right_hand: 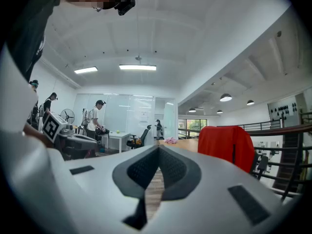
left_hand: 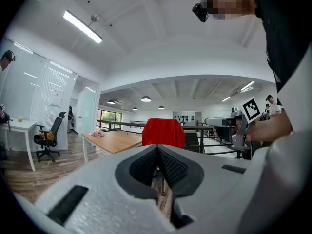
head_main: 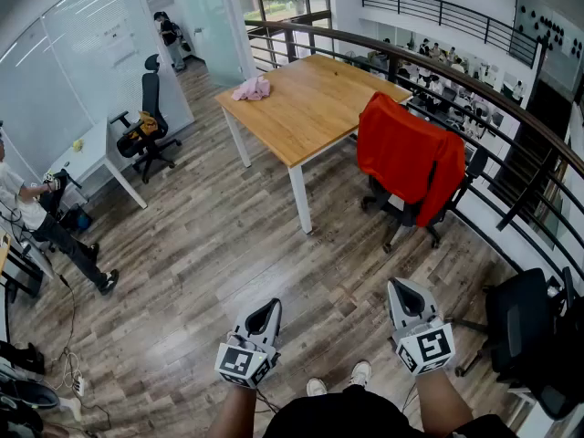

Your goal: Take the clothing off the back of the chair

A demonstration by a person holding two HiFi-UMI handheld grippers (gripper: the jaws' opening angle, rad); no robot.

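A red garment (head_main: pixel 409 156) hangs over the back of an office chair (head_main: pixel 401 215) beside the wooden table (head_main: pixel 310 108), well ahead of both grippers. It also shows as the red garment (left_hand: pixel 164 132) in the left gripper view and as the red garment (right_hand: pixel 228 146) at the right of the right gripper view. My left gripper (head_main: pixel 265 316) is held low over the wood floor, shut and empty. My right gripper (head_main: pixel 405 297) is level beside it, also shut with nothing between its jaws. Both are far from the chair.
A pink cloth (head_main: pixel 251 88) lies on the table's far corner. A curved black railing (head_main: pixel 474 108) runs behind the chair. A second black chair (head_main: pixel 529 327) stands at the right, and a desk with an office chair (head_main: pixel 146 126) at the left. People stand at the left.
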